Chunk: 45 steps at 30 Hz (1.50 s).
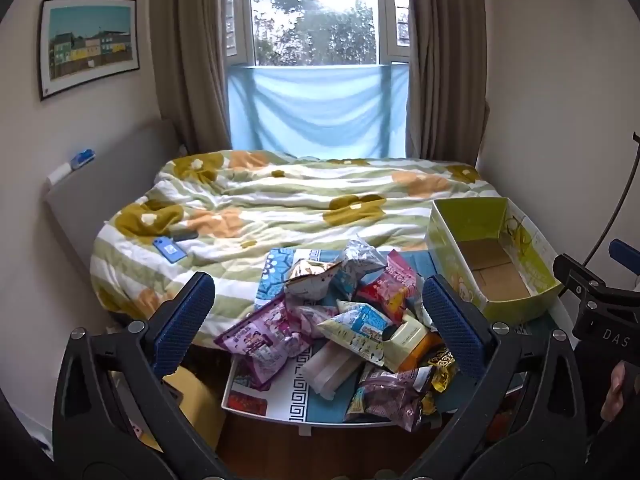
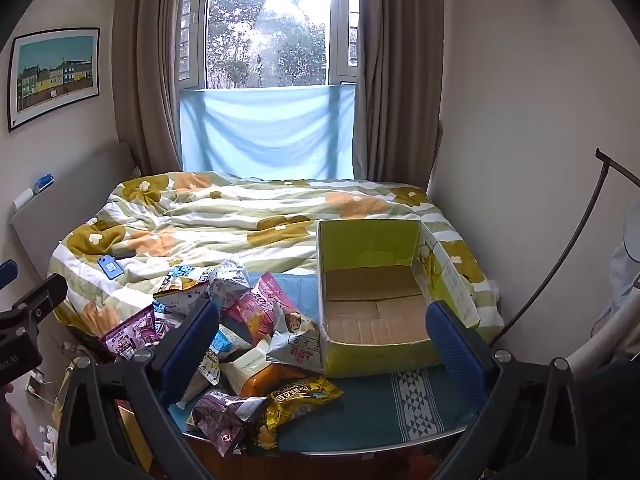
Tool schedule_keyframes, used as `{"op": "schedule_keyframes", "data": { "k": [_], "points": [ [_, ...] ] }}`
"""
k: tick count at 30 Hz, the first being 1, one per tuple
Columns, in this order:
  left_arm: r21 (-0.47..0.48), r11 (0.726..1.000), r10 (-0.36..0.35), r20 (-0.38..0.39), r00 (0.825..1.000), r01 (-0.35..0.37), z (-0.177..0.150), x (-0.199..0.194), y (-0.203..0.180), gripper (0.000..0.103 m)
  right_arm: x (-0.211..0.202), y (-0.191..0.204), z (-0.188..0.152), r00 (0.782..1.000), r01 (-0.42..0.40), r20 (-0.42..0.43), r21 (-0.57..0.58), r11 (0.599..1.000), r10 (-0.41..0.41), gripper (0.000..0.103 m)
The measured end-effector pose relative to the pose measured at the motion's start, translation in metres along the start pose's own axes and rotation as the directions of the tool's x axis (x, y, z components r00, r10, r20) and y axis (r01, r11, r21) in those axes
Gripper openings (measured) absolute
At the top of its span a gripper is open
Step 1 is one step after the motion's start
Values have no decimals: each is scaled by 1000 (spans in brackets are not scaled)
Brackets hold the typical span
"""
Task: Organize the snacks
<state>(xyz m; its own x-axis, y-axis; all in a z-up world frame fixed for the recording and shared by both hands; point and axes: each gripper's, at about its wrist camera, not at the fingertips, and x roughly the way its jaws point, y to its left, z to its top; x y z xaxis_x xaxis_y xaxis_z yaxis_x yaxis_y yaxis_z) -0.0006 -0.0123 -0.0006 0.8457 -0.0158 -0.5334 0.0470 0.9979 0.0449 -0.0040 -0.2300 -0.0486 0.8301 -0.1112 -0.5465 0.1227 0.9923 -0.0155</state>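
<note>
A pile of snack packets lies on a patterned table at the foot of the bed; it also shows in the right wrist view. An empty green cardboard box stands to the pile's right, and shows open-topped in the right wrist view. My left gripper is open and empty, held above the pile. My right gripper is open and empty, above the pile's right edge and the box's near left corner. A yellow packet lies nearest the table's front edge.
A bed with a flowered quilt lies behind the table, with a blue phone on its left side. Curtains and a window stand at the back. A wall is to the right, with a black stand rod beside it.
</note>
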Motion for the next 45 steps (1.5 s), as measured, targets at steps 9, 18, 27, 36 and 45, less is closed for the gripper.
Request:
{"op": "schedule_keyframes", "data": {
  "k": [9, 18, 27, 36, 45],
  "points": [
    [4, 1000, -8, -2, 1000, 8, 1, -2, 1, 103, -1, 3, 3, 1000, 5, -5, -3, 1000, -5, 103],
    [15, 1000, 0, -6, 1000, 0, 2, -2, -1, 103, -2, 2, 5, 1000, -1, -3, 4, 1000, 1, 103],
    [16, 1000, 1, -11, 1000, -1, 1, 2, -4, 103, -2, 2, 5, 1000, 0, -4, 4, 1000, 0, 103],
    [16, 1000, -1, -13, 1000, 1, -2, 4, -6, 103, 0, 7, 2, 1000, -4, -6, -4, 1000, 4, 103],
    [19, 1000, -5, -16, 1000, 5, -2, 4, -6, 103, 1, 8, 2, 1000, -1, -4, -1, 1000, 1, 103]
  ]
}}
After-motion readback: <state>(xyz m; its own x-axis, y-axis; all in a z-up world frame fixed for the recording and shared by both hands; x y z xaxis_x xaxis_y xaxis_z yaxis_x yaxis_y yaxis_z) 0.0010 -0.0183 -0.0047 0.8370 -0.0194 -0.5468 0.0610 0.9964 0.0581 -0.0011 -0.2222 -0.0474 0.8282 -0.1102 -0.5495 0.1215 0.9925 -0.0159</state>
